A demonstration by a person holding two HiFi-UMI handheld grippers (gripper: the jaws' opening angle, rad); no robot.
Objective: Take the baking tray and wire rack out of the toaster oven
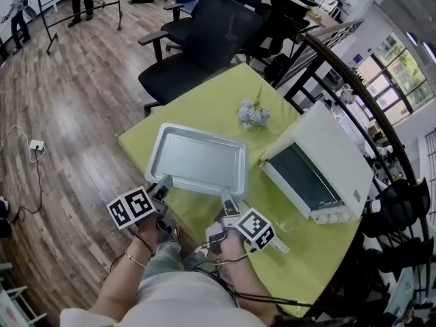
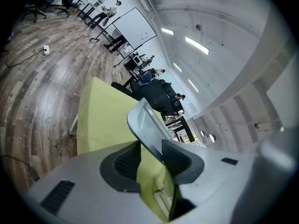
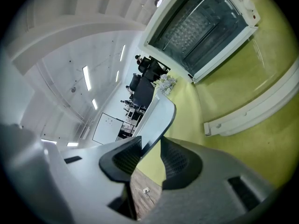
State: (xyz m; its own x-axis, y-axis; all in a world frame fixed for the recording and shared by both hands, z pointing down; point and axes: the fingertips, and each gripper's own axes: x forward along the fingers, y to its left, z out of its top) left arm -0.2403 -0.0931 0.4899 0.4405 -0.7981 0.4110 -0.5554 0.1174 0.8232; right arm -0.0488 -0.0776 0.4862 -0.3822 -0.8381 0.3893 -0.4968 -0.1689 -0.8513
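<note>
The silver baking tray (image 1: 197, 159) is outside the oven, over the yellow-green table (image 1: 204, 101), and seems to be held just above it. My left gripper (image 1: 165, 182) is shut on the tray's near rim at its left corner. My right gripper (image 1: 227, 197) is shut on the same rim at the right corner. In the left gripper view the tray's edge (image 2: 148, 125) runs between the dark pads of that gripper (image 2: 150, 157). The right gripper view shows the rim (image 3: 158, 118) caught in that gripper (image 3: 150, 157) too. A wire grid (image 3: 187, 24) shows inside the toaster oven (image 3: 205, 13).
The white toaster oven (image 1: 330, 148) stands at the table's right with its glass door (image 3: 252, 101) folded down onto the cloth. A small bunch of pale flowers (image 1: 253, 113) lies behind the tray. Black office chairs (image 1: 204, 39) stand beyond the table's far edge.
</note>
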